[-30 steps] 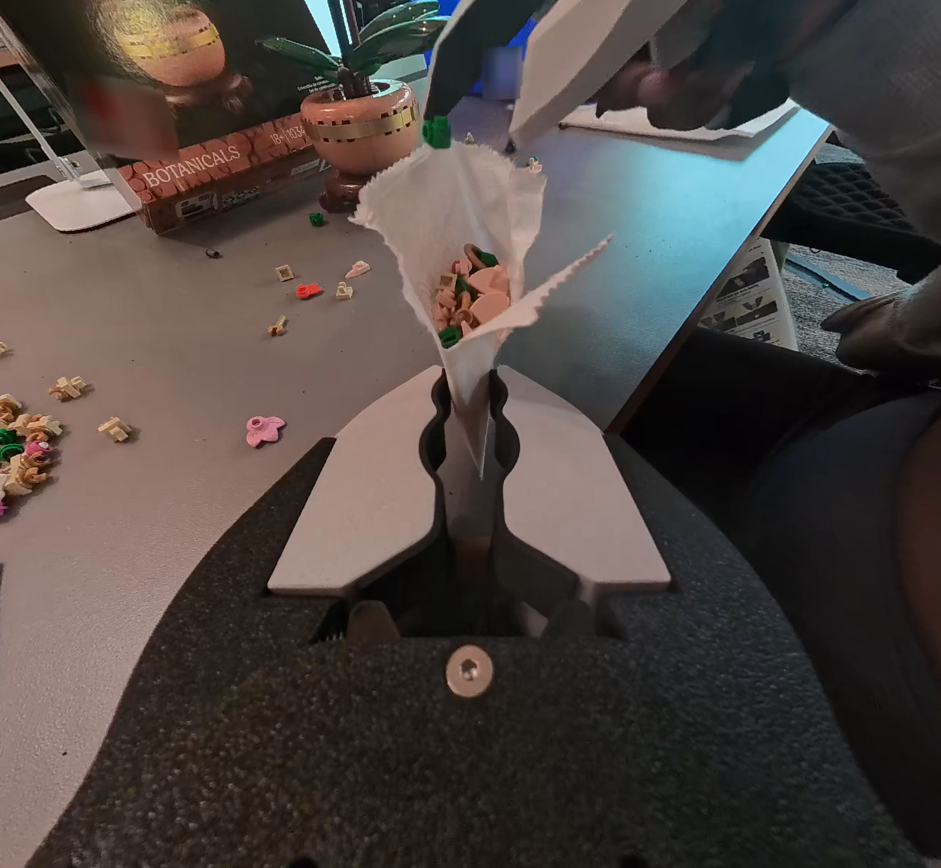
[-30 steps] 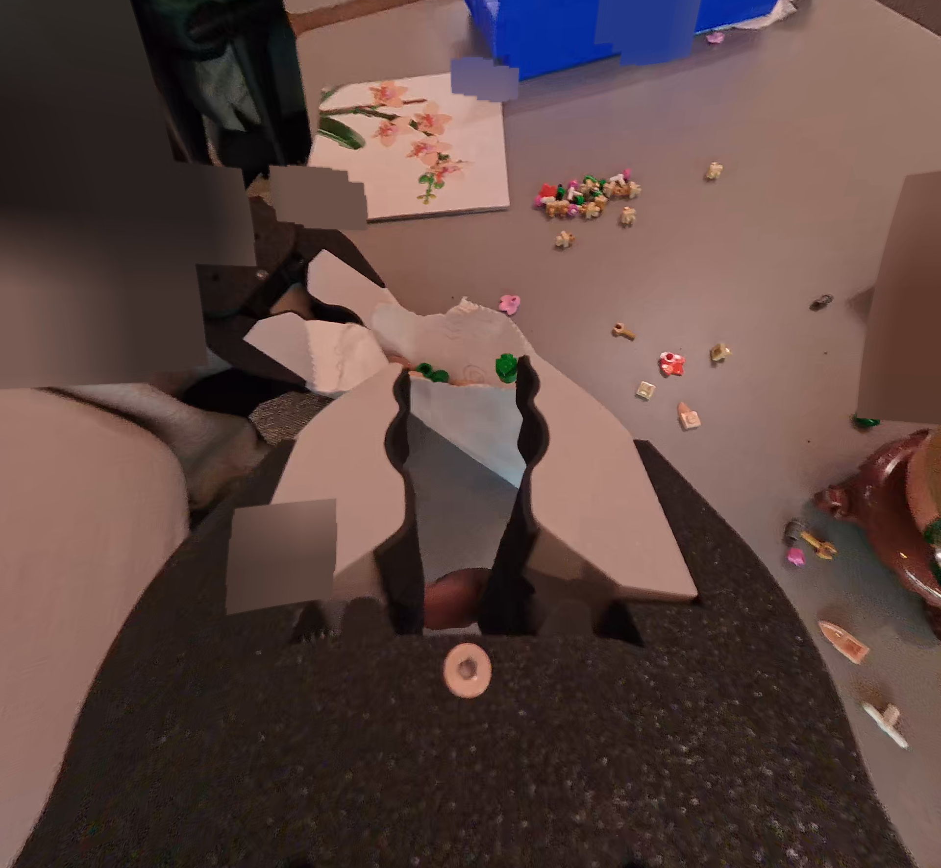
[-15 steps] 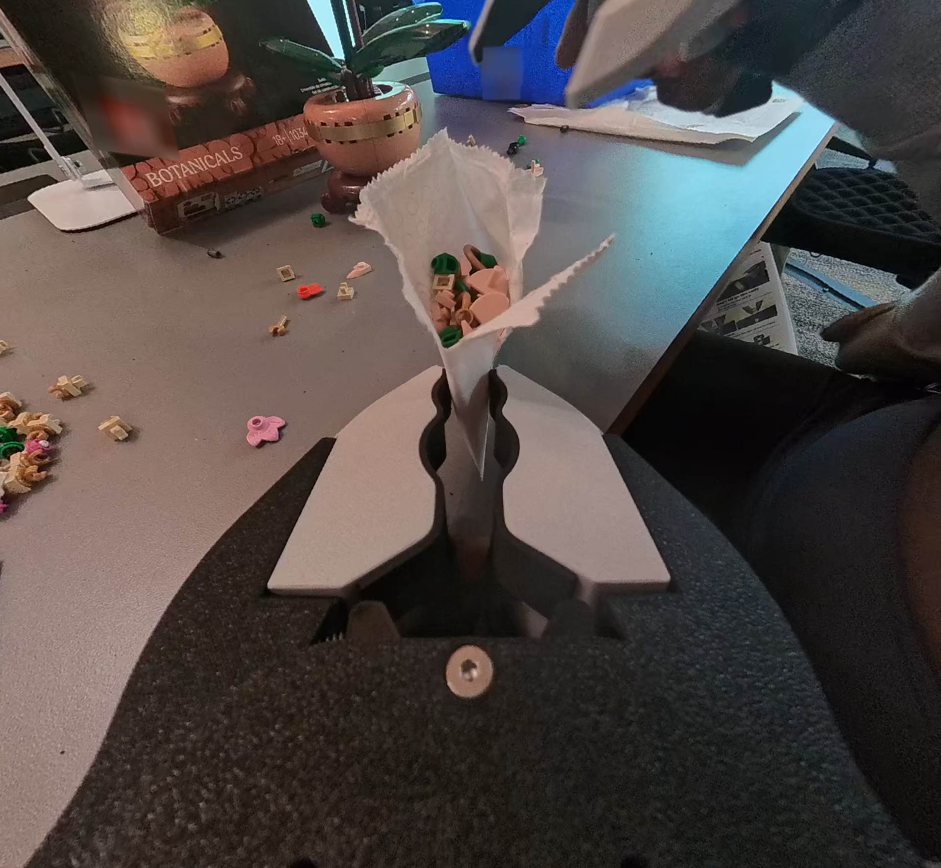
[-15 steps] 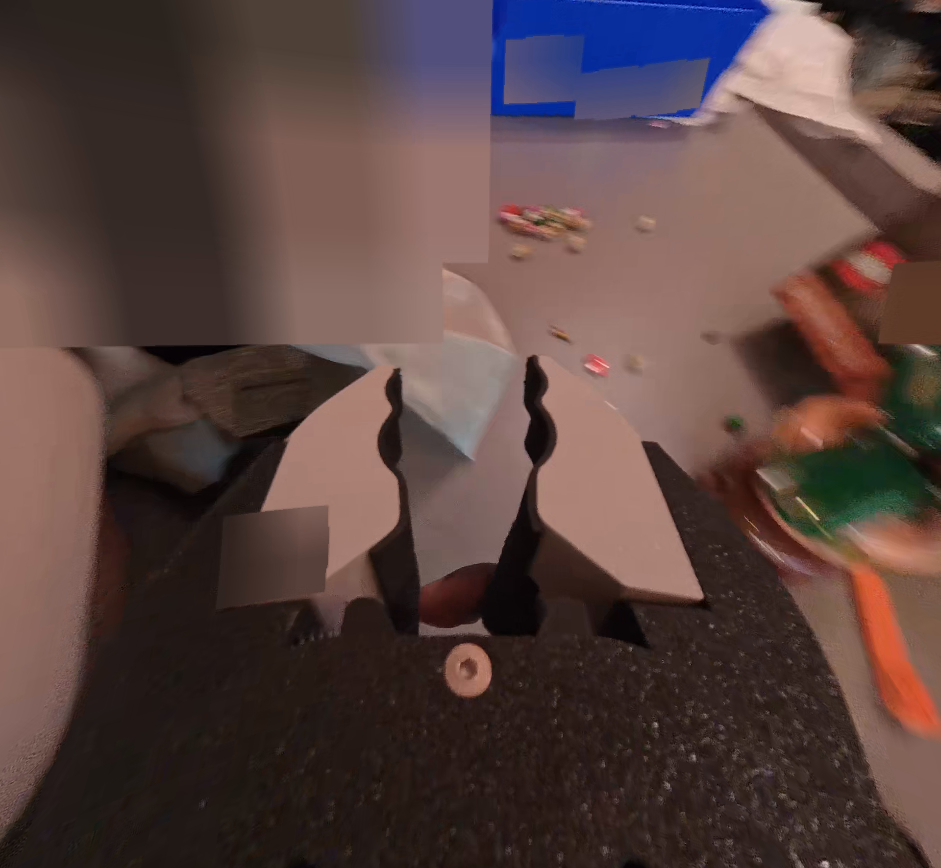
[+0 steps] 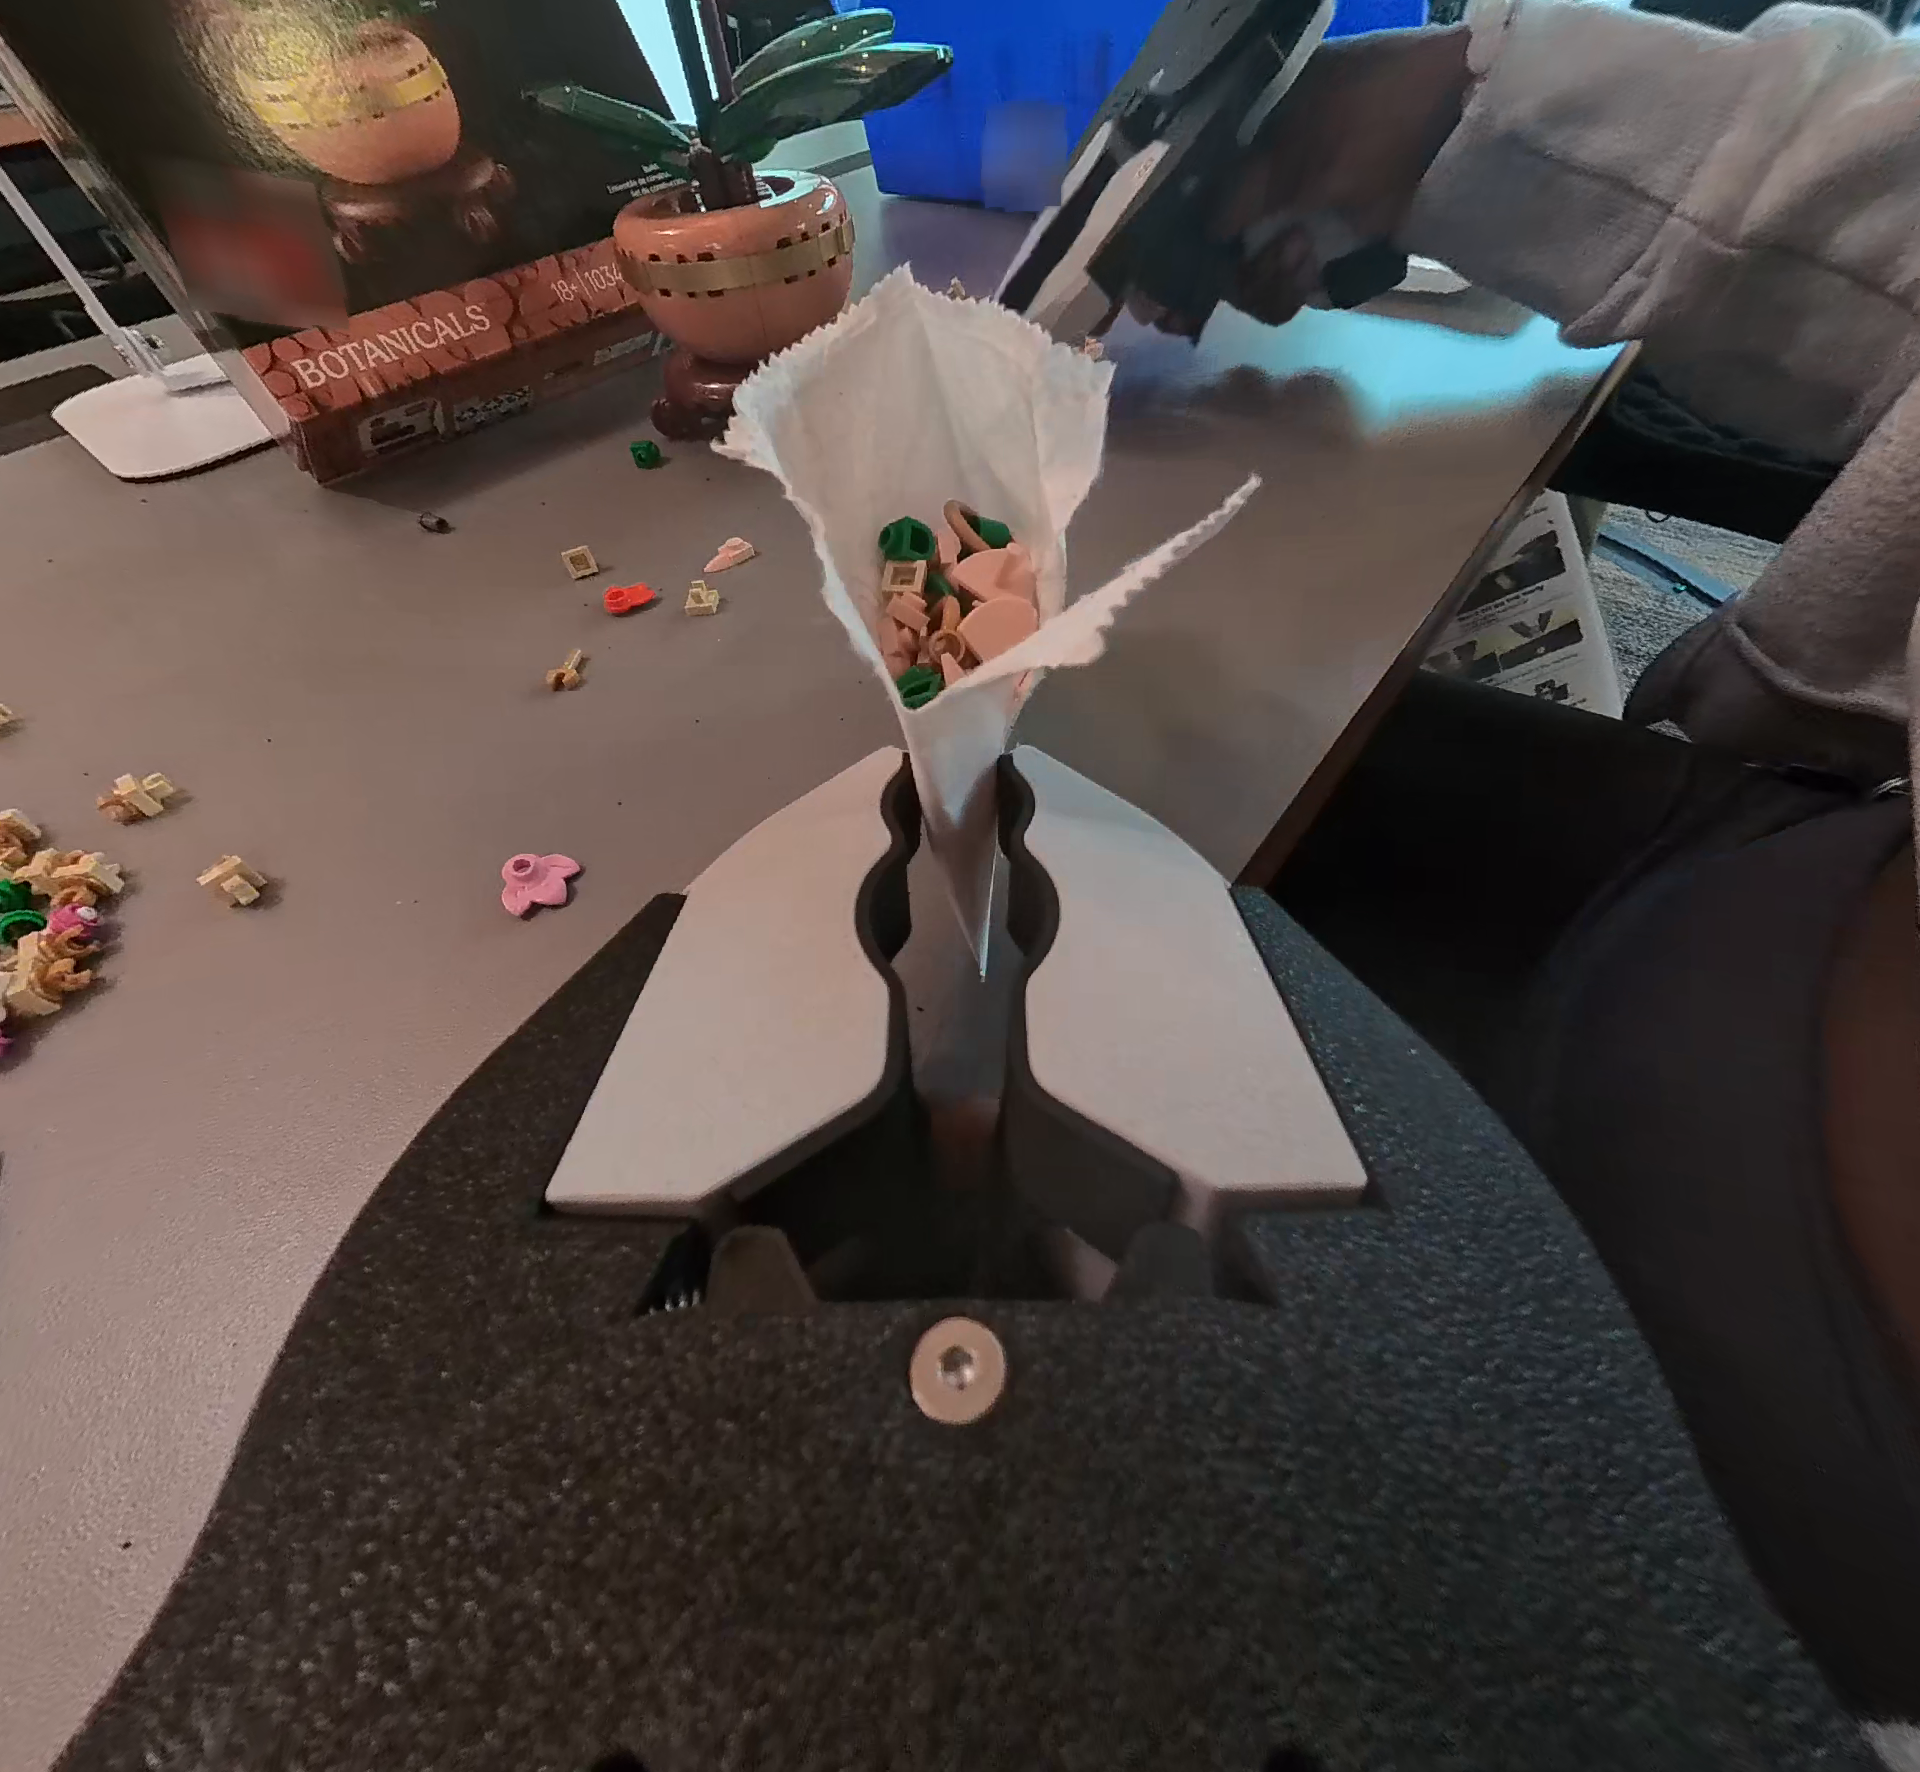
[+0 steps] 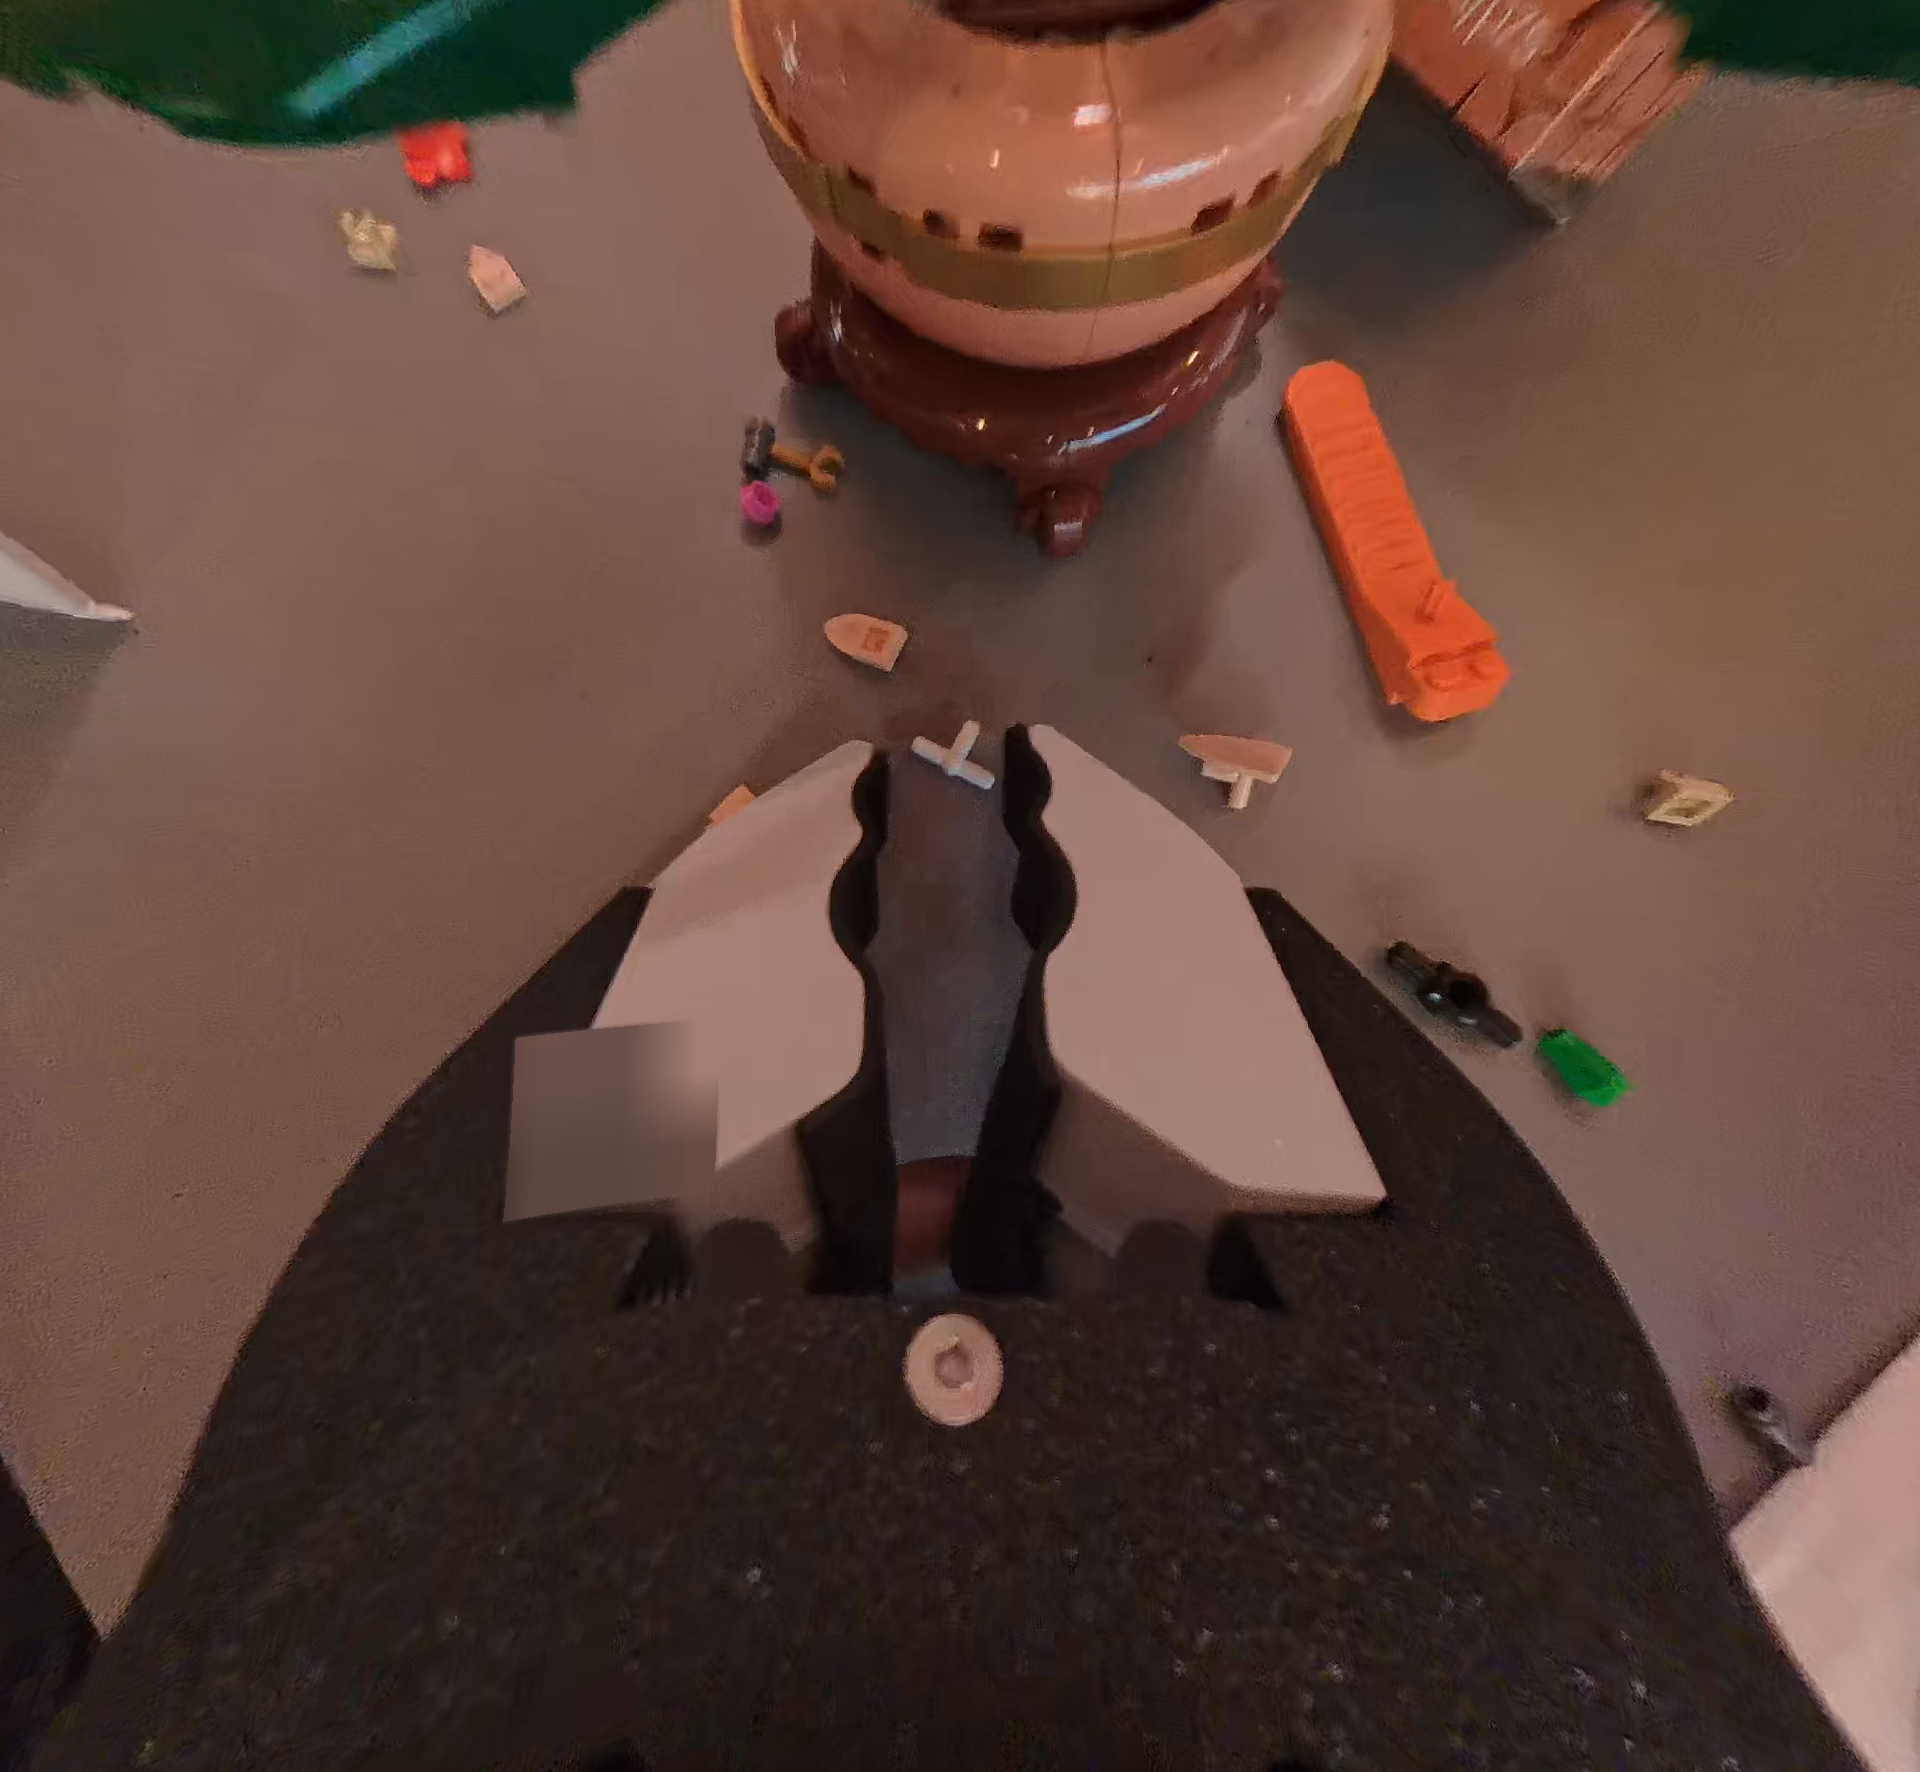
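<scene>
Between right claw (image 6: pixel 948 748) tips, white piece (image 6: pixel 953 755)

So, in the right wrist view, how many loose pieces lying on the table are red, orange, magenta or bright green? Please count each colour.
Red piece: 1
Orange tool: 1
Magenta piece: 1
Bright green piece: 1
Total: 4

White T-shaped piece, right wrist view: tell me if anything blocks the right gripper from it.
Nothing visible does. The white T-shaped piece lies on the grey table just ahead of the right gripper, jaws open and empty.
</scene>
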Demonstrator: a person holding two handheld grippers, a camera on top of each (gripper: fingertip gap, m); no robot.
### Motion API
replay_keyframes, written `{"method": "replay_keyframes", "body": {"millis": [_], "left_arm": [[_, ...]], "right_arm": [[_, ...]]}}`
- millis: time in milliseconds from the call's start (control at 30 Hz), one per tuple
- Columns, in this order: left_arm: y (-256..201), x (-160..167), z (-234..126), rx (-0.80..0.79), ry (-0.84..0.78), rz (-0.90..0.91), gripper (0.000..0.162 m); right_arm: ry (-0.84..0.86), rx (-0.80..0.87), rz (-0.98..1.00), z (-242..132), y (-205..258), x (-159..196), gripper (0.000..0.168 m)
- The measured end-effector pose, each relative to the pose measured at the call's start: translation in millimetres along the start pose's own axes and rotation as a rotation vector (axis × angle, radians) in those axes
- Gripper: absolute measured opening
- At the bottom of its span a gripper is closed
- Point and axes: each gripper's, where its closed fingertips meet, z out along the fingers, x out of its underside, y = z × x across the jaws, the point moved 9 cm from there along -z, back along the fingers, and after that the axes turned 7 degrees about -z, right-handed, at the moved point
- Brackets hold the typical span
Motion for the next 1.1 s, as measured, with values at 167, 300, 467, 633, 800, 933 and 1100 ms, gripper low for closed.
{"method": "replay_keyframes", "body": {"millis": [167,300,467,633,800,933,1100], "left_arm": [[0,0,0,0.006,-0.004,-0.006,0.013],[0,0,0,0.008,-0.007,-0.008,0.013],[0,0,0,0.004,-0.006,-0.003,0.013],[0,0,0,0.004,-0.007,0.004,0.013],[-1,0,0,0.004,-0.003,0.005,0.013],[-1,-1,0,-0.002,-0.002,0.013,0.013],[-1,-1,0,-0.002,-0.001,0.009,0.013]], "right_arm": [[-0.03,-0.056,0.086,2,-5,3,0.01],[-0.046,-0.042,0.071,0,-3,3,0.007],[-0.165,-0.087,0.065,-17,15,-9,0.003],[-0.114,-0.031,-0.002,-27,11,2,0.011],[-0.038,-0.099,0.023,-23,10,13,0.031],[-0.028,-0.047,0.037,-12,7,14,0.016],[-0.028,-0.048,0.016,-13,10,15,0.015]]}}
